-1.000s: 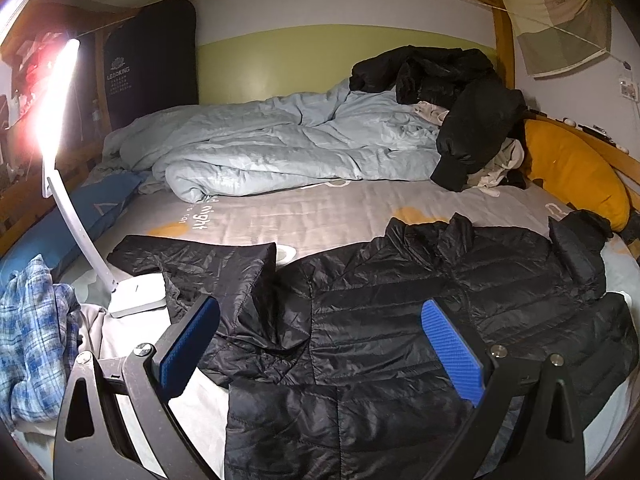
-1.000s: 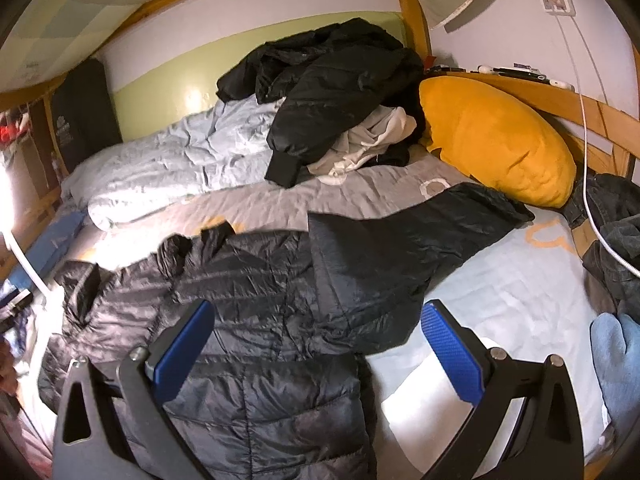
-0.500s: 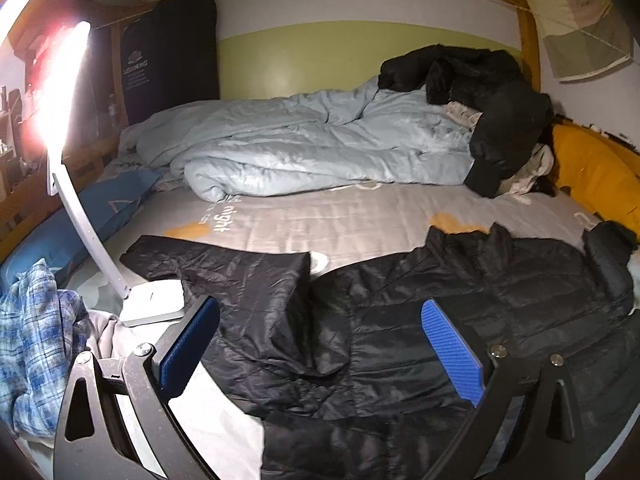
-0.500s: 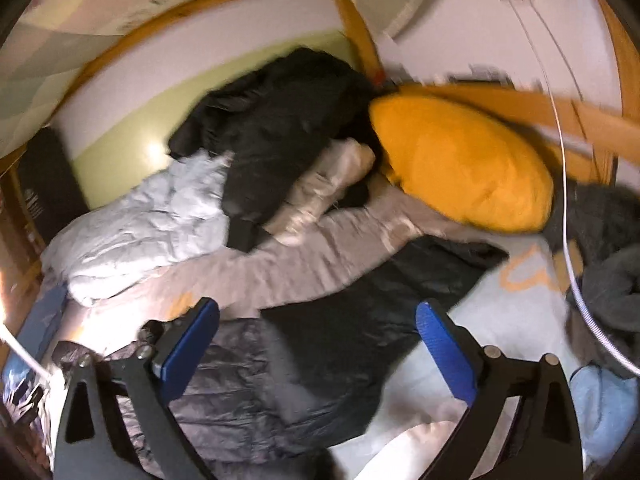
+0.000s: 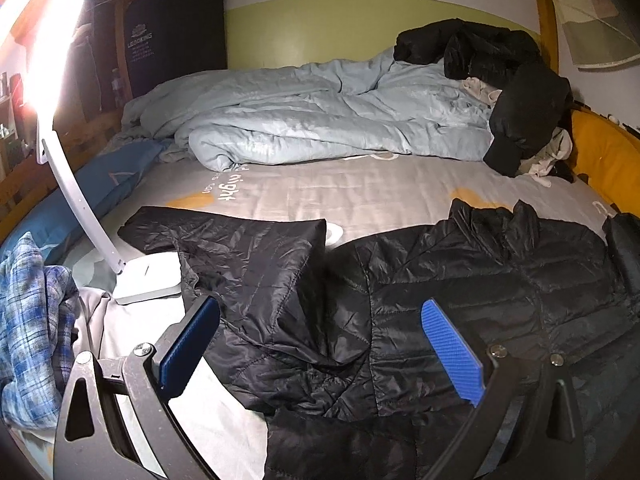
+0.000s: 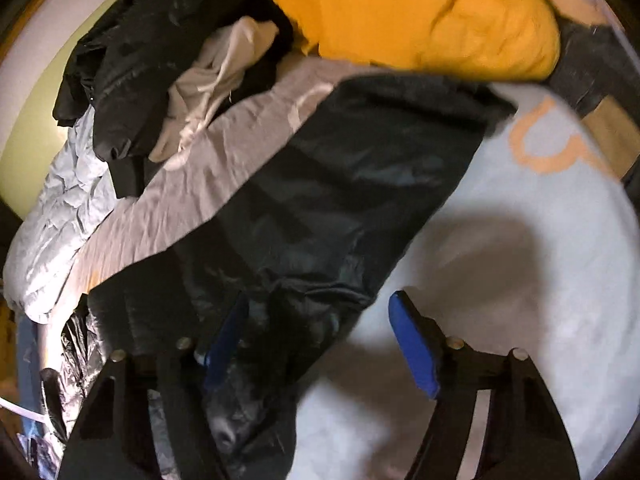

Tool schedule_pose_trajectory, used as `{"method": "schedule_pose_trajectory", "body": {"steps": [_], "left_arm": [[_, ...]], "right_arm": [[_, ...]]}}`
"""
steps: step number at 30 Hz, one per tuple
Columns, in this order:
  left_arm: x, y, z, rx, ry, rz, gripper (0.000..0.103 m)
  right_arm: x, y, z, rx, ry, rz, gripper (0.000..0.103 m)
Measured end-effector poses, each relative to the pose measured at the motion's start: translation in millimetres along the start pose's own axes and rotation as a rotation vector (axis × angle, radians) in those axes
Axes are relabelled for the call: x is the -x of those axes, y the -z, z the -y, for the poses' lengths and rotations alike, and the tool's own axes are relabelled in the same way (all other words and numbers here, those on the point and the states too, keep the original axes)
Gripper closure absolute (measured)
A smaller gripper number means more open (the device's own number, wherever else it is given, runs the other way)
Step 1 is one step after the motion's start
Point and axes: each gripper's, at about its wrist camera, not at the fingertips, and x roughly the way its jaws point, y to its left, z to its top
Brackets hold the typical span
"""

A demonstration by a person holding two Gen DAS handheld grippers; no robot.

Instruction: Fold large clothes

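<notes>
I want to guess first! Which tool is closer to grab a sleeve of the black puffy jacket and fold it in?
Probably the right tool. It is low over the black jacket's sleeve, jaws open with fabric between its pads. The left tool hangs open above the jacket, farther from its sleeve.

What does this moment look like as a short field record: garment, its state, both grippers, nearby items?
garment: black puffer jacket, spread on the bed sheet
fold state: not folded; one sleeve stretched toward the yellow pillow
left gripper: open, above the jacket, holding nothing
right gripper: open, low over the sleeve's base, view blurred
nearby: white desk lamp, plaid shirt, light blue duvet, pile of dark clothes
</notes>
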Motion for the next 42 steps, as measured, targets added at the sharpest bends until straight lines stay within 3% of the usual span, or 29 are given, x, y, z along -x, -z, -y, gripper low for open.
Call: {"method": "schedule_pose_trajectory", "body": {"steps": [2,4,5,7,10,14,19,22,28,34,35,36,37,39,42], "left_arm": [[0,1,1,-0.004,0.005,-0.003,0.003],[1,2,3,-0.009,0.011,-0.001,0.003],[3,2,4,-0.011,0.016,0.002,0.003],[7,1,5,-0.012,0.024,0.014,0.003],[17,-1,7,-0.008,0.035,0.04,0.003],[35,-5,8,0.017,0.074,0.077,0.003],[60,-6,15,0.019,0.108,0.13,0.003],[71,-5,19,0.009,0.117,0.152,0.003],[83,-2,18,0.02,0.127,0.164,0.003],[75,0,15,0.017,0.101,0.148,0.003],[73,0,14,0.018,0.102,0.141,0.003],[72,0,14,0.02,0.106,0.134,0.003],[71,1,14,0.02,0.11,0.13,0.003],[71,1,14,0.016,0.112,0.129,0.003],[72,3,15,0.008,0.113,0.13,0.003]], "right_arm": [[-4,2,0,-0.003,0.025,0.003,0.048],[-2,5,-3,0.007,0.062,0.023,0.093],[-1,6,-3,0.011,0.048,0.02,0.098],[8,7,-6,0.008,0.006,0.038,0.1],[42,8,-29,0.077,-0.043,0.15,0.1],[101,27,-75,0.181,-0.229,0.245,0.1],[144,86,-146,0.399,-0.386,0.241,0.1],[144,118,-182,0.466,-0.437,0.196,0.1],[102,181,-242,0.582,-0.407,0.049,0.099],[67,209,-254,0.594,-0.334,-0.061,0.097],[68,210,-254,0.594,-0.33,-0.066,0.095],[68,213,-256,0.592,-0.33,-0.07,0.084],[71,214,-254,0.585,-0.333,-0.066,0.067],[83,212,-248,0.569,-0.344,-0.026,0.053],[104,203,-239,0.551,-0.364,0.026,0.049]]}}
